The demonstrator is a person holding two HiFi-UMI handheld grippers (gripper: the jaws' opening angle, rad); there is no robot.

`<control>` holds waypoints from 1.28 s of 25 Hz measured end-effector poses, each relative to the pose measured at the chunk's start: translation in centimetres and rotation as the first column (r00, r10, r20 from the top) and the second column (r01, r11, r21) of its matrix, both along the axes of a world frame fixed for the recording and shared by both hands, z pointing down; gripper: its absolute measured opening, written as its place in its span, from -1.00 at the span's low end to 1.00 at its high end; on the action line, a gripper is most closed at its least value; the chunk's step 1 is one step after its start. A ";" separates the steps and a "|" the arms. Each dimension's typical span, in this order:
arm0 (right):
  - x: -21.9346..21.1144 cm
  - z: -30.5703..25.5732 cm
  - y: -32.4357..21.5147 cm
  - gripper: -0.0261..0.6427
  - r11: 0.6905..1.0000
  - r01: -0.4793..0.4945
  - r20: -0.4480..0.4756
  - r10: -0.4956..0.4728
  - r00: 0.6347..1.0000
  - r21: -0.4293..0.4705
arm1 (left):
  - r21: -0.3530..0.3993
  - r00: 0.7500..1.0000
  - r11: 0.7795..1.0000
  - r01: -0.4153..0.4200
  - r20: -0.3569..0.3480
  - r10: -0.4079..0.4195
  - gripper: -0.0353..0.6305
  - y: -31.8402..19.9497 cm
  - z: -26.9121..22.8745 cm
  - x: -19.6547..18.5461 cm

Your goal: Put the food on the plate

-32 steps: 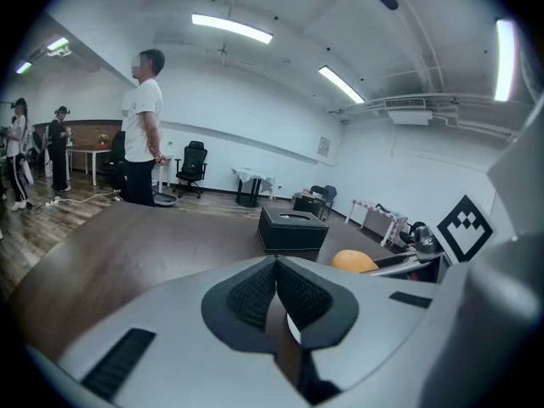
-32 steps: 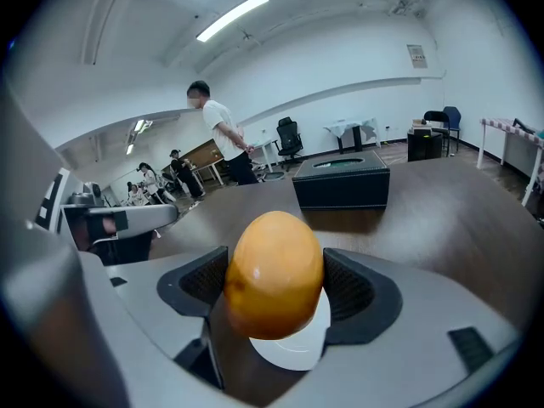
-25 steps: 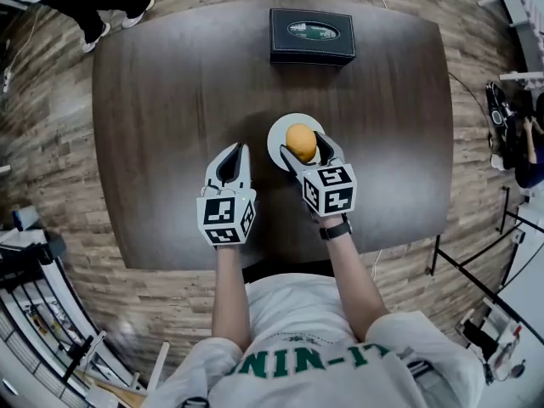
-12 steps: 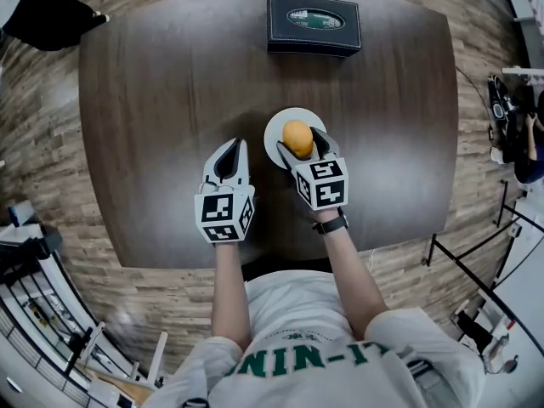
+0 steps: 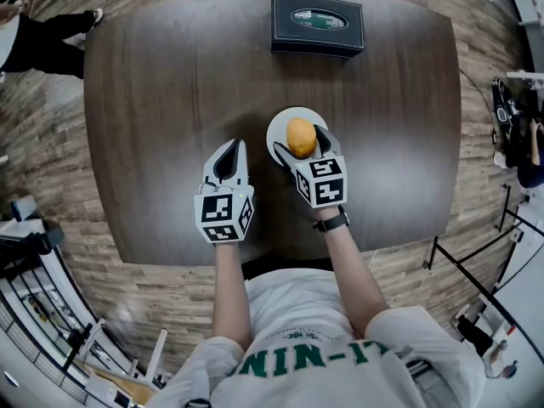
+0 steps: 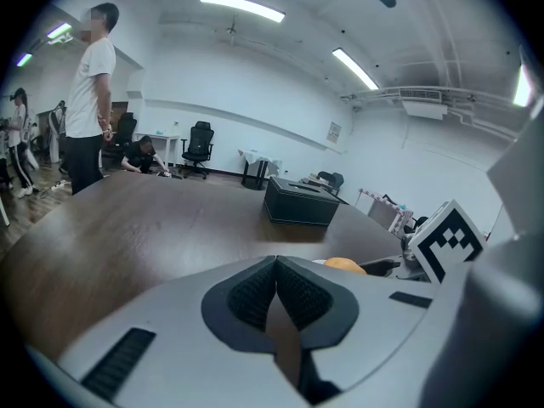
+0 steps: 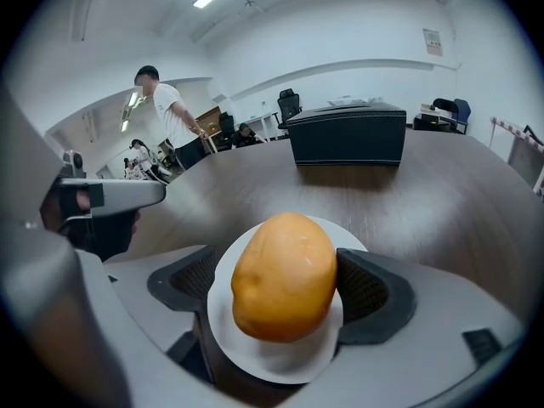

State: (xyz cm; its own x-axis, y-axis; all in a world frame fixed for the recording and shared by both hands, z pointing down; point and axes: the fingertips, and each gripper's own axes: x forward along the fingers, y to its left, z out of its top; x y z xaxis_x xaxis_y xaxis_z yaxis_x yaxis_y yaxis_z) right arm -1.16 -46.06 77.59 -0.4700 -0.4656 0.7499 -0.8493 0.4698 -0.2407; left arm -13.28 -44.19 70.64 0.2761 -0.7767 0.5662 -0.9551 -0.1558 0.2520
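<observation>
An orange, potato-shaped food (image 5: pixel 301 136) rests on a small white plate (image 5: pixel 276 128) near the middle of the dark wooden table (image 5: pixel 153 83). My right gripper (image 5: pixel 302 143) straddles it, and its jaws are opening. In the right gripper view the food (image 7: pixel 285 274) lies on the plate (image 7: pixel 280 359); the left pad (image 7: pixel 191 283) stands clear of it and the right pad (image 7: pixel 370 289) sits just beside it. My left gripper (image 5: pixel 236 145) hovers over bare table to the plate's left, shut and empty, its pads meeting (image 6: pixel 276 266).
A black box (image 5: pixel 317 24) sits at the table's far edge, beyond the plate. A person (image 5: pixel 34 36) stands on the floor past the far left corner. Racks and gear line the floor at the left and right.
The right gripper's jaws have spread away from the food, which now lies on the plate. The left gripper has stayed put. The person at the far left has shifted.
</observation>
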 end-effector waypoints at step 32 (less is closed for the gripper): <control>8.1 -16.5 3.9 0.32 0.938 -0.153 0.125 0.119 0.985 0.312 | 0.219 0.995 0.976 -0.021 0.098 0.000 -0.85 6.0 -13.8 2.5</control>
